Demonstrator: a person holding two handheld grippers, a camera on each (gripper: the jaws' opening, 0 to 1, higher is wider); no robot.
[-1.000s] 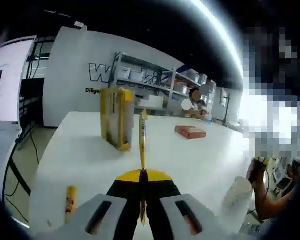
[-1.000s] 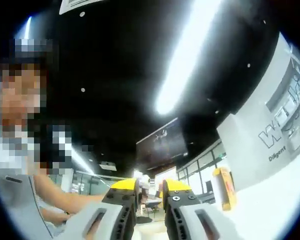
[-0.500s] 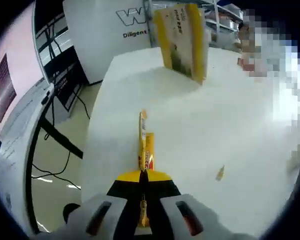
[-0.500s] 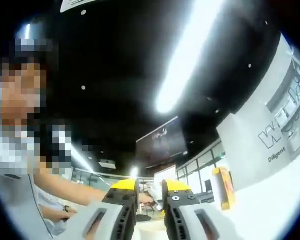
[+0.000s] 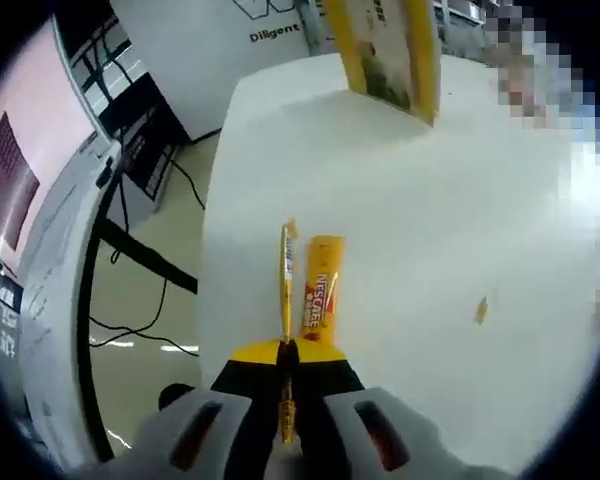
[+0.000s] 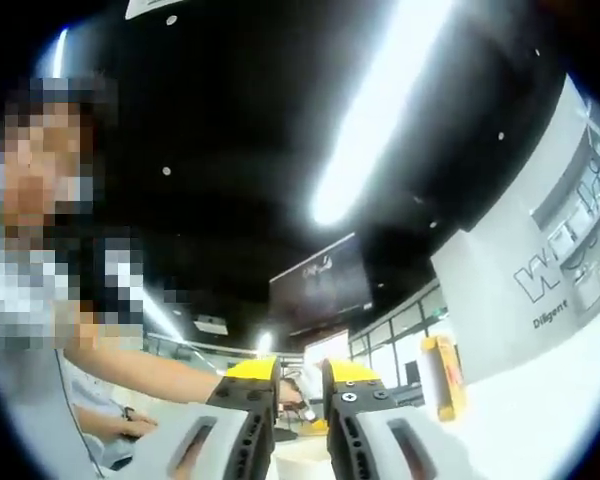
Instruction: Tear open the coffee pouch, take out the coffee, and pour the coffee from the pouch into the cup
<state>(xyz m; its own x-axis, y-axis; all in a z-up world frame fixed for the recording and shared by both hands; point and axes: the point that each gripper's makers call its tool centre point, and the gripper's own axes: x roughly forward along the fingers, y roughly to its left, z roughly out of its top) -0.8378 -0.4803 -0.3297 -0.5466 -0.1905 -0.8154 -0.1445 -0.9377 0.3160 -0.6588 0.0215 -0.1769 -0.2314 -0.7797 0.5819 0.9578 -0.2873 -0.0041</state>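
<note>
— How do our hands sit?
— We tilt the left gripper point(image 5: 286, 352) down over the white table point(image 5: 400, 190), jaws clamped on a coffee stick point(image 5: 286, 290) seen edge-on. The right gripper point(image 6: 298, 375) points up at the ceiling light point(image 6: 365, 130), jaws slightly apart, nothing between them.
— And around us?
— A second stick point(image 5: 320, 298) lies flat beside the held one; a torn scrap point(image 5: 481, 311) lies farther right; the yellow box point(image 5: 390, 45) stands beyond.

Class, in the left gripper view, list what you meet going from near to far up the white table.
Left gripper clamping a coffee stick → Nescafe sachet lying flat → small torn scrap → yellow box standing at the far end.
</note>
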